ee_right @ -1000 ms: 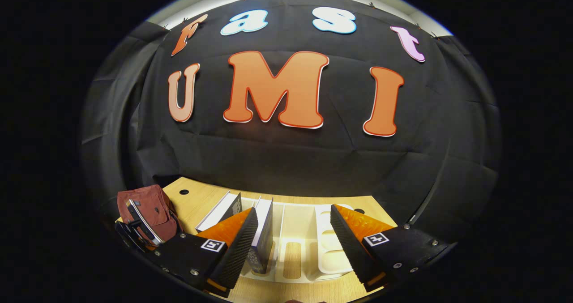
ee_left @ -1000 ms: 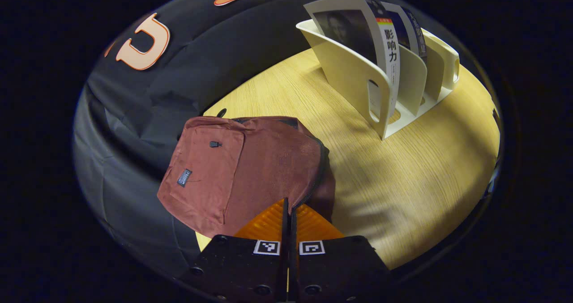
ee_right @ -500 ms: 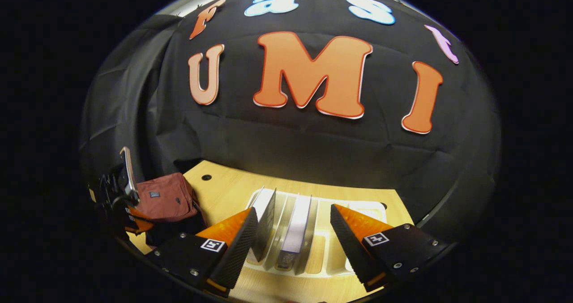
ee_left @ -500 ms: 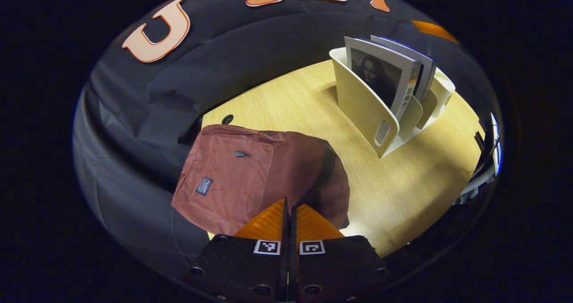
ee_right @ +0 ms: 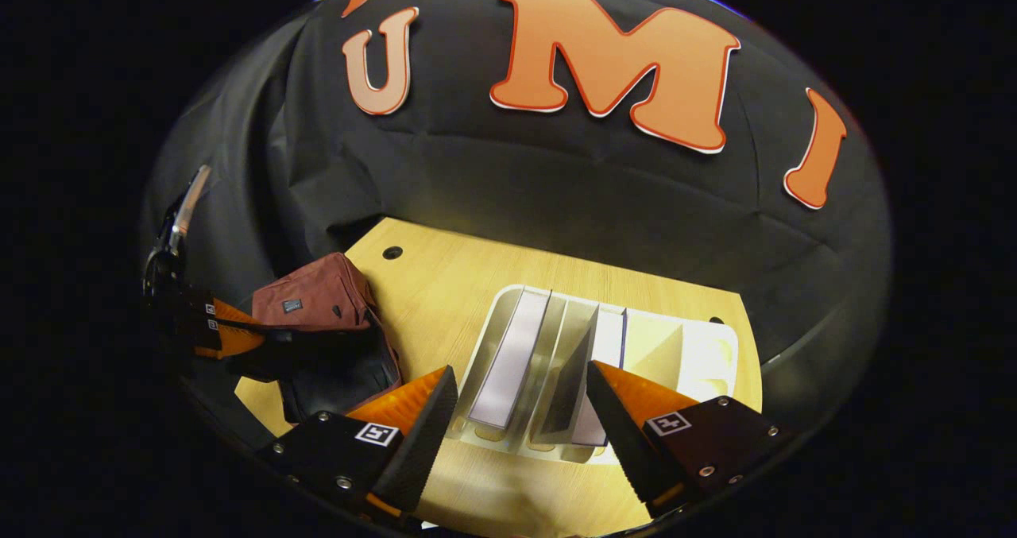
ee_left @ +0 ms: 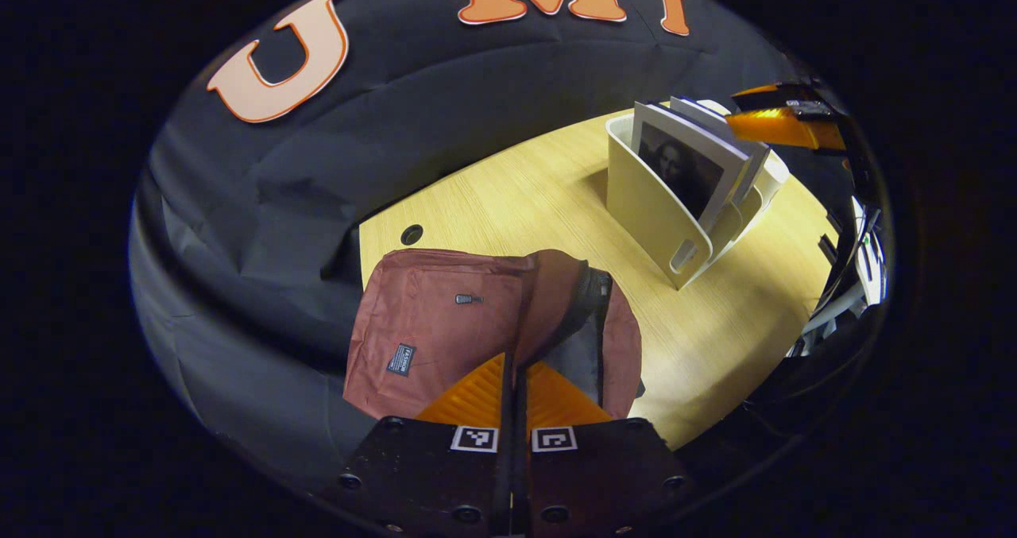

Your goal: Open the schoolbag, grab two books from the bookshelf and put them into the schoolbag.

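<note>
The dark red schoolbag [ee_left: 429,327] lies on the wooden table's left end, its top flap lifted and the dark inside [ee_left: 576,355] showing. My left gripper [ee_left: 512,371] is shut on the flap's zipper edge. The right gripper view shows that gripper [ee_right: 208,327] holding up the schoolbag [ee_right: 314,299]. The cream bookshelf [ee_left: 647,204] holds two upright books [ee_left: 690,168]. My right gripper [ee_right: 520,411] hangs open just above the bookshelf [ee_right: 707,355], over one book [ee_right: 512,355] and beside another book [ee_right: 608,343]. The left gripper view has that right gripper [ee_left: 783,121] over the shelf's far end.
The wooden table [ee_left: 508,196] has a round cable hole [ee_left: 411,234] behind the bag. Bare wood lies between bag and shelf. The shelf's right slots [ee_right: 663,347] hold nothing. Black cloth walls close off the table's back and left.
My left gripper has pulled the flap up and back, so the bag gapes open. My right gripper has moved forward and tilted down over the bookshelf.
</note>
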A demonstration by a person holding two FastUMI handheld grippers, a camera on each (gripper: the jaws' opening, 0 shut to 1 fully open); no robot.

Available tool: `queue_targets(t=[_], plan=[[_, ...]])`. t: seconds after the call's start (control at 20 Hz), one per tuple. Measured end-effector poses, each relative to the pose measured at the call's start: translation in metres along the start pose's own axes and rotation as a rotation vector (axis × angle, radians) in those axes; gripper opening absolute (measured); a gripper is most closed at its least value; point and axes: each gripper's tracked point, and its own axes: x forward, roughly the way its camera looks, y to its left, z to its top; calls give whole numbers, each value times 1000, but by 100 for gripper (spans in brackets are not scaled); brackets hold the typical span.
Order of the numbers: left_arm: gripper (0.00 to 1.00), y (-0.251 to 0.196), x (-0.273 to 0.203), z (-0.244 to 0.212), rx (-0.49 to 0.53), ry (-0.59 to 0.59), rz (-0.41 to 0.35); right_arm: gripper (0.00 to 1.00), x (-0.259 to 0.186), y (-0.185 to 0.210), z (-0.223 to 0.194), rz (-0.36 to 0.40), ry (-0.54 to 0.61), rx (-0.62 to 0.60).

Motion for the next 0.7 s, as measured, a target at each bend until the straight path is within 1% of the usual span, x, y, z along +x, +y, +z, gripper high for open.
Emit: queue_targets(t=[0.1,0.25,0.35,0.55,0.7], plan=[[1,12,-6,4,5,-1,-20,97,9,4,0,6,49,4],[1,32,-15,13,37,1,-29,97,23,11,-4,27,136,-7],[1,35,-21,16,44,3,-64,97,32,12,-6,24,189,-8],[1,49,-16,22,65,25,-105,98,57,16,-21,30,323,34],[1,55,-19,26,83,34,-127,98,70,14,-26,16,412,33]])
